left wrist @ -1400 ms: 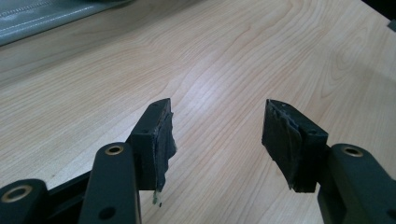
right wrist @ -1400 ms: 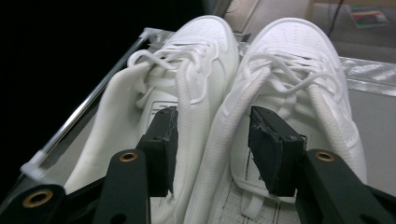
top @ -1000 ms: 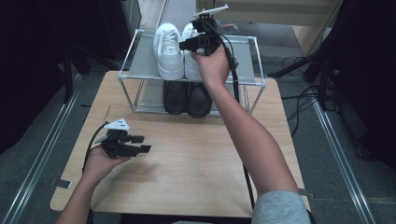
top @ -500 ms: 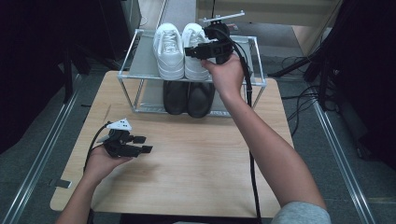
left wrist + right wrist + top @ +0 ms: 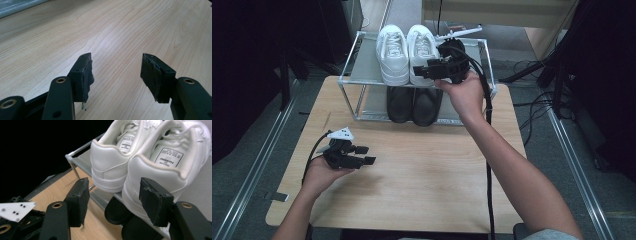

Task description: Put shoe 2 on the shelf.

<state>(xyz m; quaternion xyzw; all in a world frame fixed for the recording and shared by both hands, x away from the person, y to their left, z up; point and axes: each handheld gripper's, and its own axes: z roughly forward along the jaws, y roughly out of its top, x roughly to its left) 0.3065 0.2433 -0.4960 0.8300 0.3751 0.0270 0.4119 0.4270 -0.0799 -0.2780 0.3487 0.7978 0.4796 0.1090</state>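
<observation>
Currently right tongs (image 5: 424, 72), jaws just been opening and empty, are backing off the white leather sneaker (image 5: 165, 170) just ahead on the wire shelf rack (image 5: 362, 87); a snagged heel risks dragging it off. Left tongs (image 5: 116, 72) are resting released over the counter (image 5: 422, 170).

White shoes (image 5: 150, 167): printed tongue labels (image 5: 168, 156) inside, lettering too small and blurred to read.

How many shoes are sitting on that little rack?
4: two white shoes, the left and the right, side by side on the top shelf, and two black shoes beneath them on the lower shelf. More may be hidden behind.
</observation>
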